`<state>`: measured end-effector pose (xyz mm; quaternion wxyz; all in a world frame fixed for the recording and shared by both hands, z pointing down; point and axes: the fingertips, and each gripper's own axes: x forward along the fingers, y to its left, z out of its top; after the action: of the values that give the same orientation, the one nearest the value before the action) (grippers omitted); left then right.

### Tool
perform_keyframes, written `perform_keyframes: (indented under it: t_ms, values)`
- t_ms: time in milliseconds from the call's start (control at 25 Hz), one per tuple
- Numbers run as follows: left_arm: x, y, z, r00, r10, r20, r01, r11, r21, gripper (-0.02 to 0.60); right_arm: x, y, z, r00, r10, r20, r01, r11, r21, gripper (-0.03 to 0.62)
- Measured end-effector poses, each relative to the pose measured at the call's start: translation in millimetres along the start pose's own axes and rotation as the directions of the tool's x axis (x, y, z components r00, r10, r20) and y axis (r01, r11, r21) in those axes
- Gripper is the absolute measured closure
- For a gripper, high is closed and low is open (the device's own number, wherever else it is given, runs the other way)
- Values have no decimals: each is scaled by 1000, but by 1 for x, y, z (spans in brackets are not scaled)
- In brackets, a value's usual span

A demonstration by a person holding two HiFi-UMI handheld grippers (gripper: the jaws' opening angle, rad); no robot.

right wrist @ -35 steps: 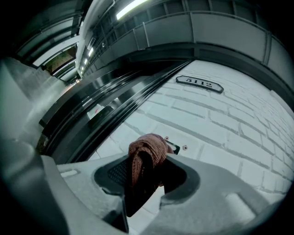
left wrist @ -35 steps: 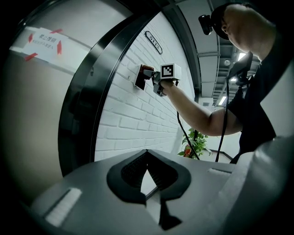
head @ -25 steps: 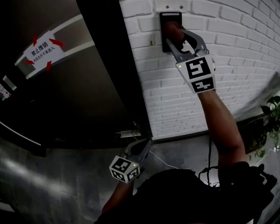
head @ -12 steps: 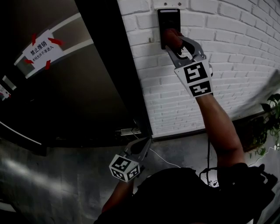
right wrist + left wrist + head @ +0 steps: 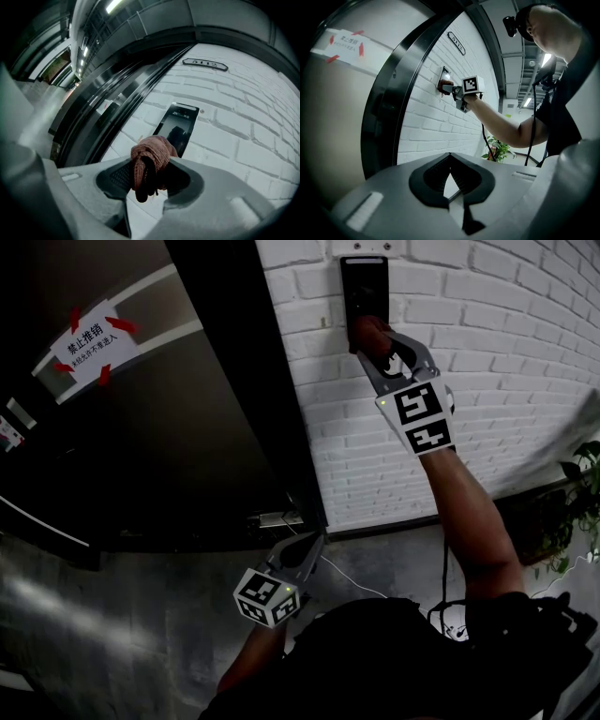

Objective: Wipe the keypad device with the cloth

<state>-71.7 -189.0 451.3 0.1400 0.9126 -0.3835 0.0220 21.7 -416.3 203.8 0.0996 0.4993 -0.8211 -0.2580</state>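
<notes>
Keypad device [image 5: 366, 277]: dark upright panel fixed on white brick wall [image 5: 506, 352], just R of dark door [image 5: 197, 427].
Cloth [image 5: 365, 327]: reddish knit wad, bunched up. In head view we see it over the panel's lower end. In R gripper view it overlaps the panel's bottom edge. Looks pressed to the panel, but we can't confirm contact.
Right claw [image 5: 378, 338]: pinching the cloth, one jaw each side of the wad, a loose fold hanging down btwn them. Arm raised to the wall, marker cube facing us.
Left claw [image 5: 312, 549]: held low and well apart from the panel. Tips pressed together, nothing btwn them. We see only brick and door frame past them.
Sign [image 5: 89, 341]: white paper w/ red tape at corners, stuck on the door, upper L.
Plate [image 5: 205, 64]: small dark plaque on the wall above the panel. Print too small for us to read.
Plant [image 5: 579, 493]: green leaves at far R, near wall base.
</notes>
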Motion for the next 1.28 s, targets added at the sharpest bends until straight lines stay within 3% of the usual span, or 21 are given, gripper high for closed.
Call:
perform_keyframes:
  t_ms: [760,1280]
  values:
    - [-9,-7,0,1000,2,5,-2,1000,5,565,-4,21,-32,991,107,-75,-93,981,173,450]
    - [-13,-8,-1,1000,-4,7,4,1000,9,565,-10,33,-49,981,144,-132,-117,975,190,450]
